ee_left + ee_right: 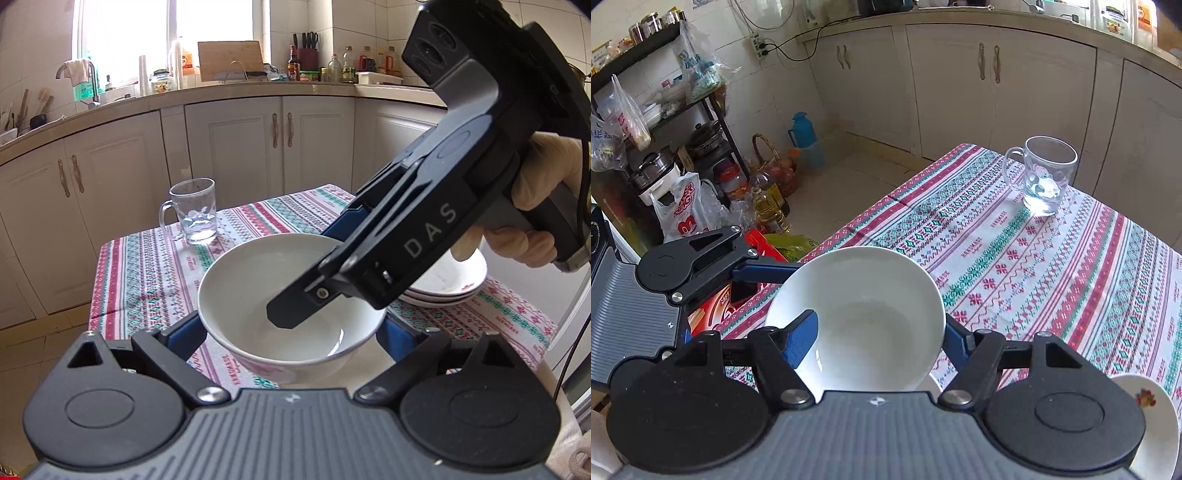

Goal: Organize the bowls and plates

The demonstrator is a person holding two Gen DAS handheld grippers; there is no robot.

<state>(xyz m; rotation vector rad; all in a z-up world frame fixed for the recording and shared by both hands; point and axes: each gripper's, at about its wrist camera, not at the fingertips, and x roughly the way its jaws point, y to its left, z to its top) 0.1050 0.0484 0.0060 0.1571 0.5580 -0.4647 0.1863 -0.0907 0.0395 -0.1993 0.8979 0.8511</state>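
Above the tablecloth, both grippers apparently hold the bowl.

white bowl | empty, upright, off the cloth | plates stacked just beyond

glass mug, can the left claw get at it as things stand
Probably not: the left claw is clamped around the white bowl, which the right claw also grips. The glass mug stands beyond on the tablecloth.

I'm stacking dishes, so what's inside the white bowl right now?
The white bowl holds no food or dish; one blue finger of the right gripper reaches inside its rim. That finger covers a small part of the inner wall.
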